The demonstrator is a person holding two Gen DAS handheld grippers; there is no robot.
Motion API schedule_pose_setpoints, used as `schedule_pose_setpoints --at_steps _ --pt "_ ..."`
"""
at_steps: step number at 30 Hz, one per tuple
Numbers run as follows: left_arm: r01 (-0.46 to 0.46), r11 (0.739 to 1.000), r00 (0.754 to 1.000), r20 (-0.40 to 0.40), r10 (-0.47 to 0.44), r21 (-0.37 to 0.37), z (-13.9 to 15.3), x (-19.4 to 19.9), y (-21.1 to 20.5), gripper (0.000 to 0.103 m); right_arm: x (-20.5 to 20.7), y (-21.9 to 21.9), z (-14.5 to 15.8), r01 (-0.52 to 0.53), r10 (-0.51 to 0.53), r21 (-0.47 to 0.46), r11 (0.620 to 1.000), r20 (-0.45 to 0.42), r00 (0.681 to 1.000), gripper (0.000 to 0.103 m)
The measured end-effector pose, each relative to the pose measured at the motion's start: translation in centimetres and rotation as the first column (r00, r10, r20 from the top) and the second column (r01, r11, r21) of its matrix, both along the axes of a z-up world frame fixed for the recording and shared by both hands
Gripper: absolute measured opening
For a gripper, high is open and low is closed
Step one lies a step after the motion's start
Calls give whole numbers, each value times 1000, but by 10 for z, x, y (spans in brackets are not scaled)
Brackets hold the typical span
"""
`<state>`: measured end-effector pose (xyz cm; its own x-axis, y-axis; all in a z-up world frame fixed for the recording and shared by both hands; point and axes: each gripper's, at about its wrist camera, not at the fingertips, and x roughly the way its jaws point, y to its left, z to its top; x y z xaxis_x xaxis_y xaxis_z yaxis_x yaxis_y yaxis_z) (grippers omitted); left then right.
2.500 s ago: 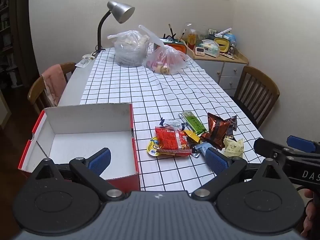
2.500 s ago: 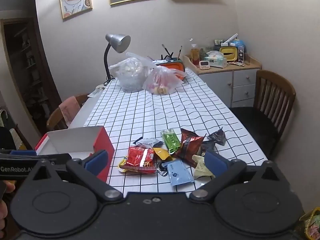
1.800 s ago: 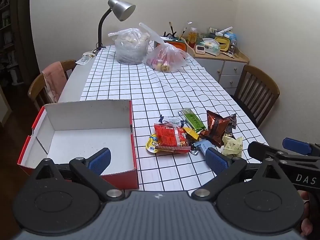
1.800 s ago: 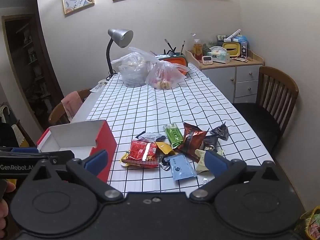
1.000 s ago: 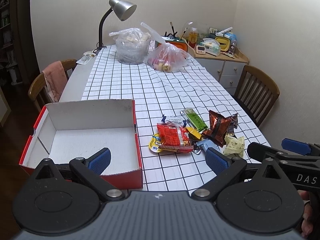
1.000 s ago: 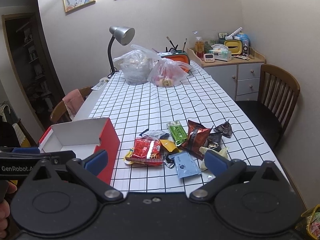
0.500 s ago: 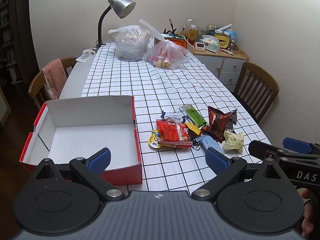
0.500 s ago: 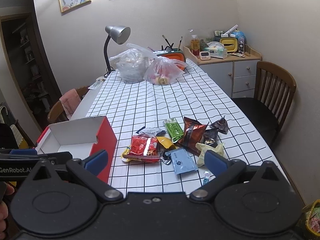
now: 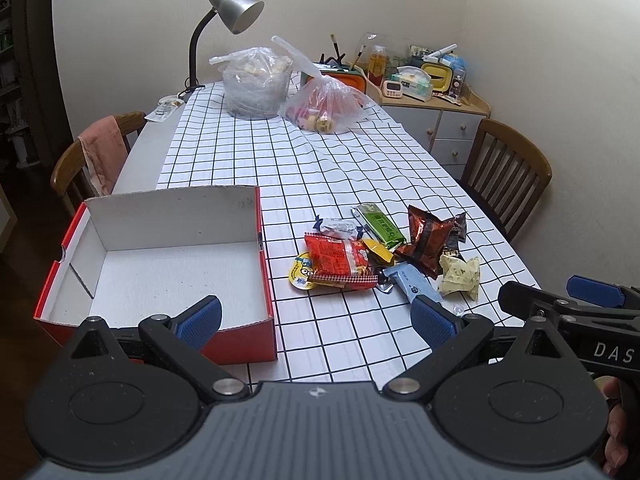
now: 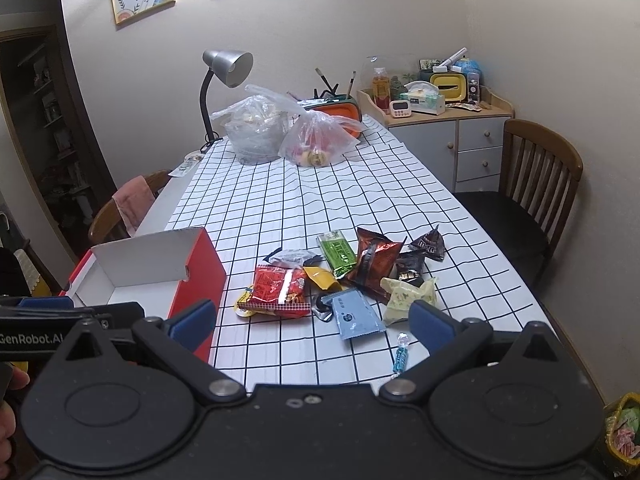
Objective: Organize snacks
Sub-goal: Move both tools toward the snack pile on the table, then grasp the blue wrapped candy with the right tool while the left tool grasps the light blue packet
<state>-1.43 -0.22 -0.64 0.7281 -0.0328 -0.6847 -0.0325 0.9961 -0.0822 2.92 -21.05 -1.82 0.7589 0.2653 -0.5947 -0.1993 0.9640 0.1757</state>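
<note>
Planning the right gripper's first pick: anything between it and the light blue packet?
Nothing visible. The right gripper is open and empty; the light blue packet lies at the pile's near edge, with only bare tablecloth before it.

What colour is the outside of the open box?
Red outside, white inside: the box, clearest in the right wrist view.

Loose pile of snack packets lies just right of the empty red box
</note>
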Motion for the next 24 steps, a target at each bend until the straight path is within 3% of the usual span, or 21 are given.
schedule_pose_setpoints --at_steps 11,24 --pt "37 999 999 -11 -37 -6 -6 6 -6 101 -1 -6 -4 18 -18 -8 1000 -13 1000 102" --pt "68 998 996 -62 -67 8 -22 32 -25 101 23 -35 -32 50 -51 -16 999 -47 998 98"
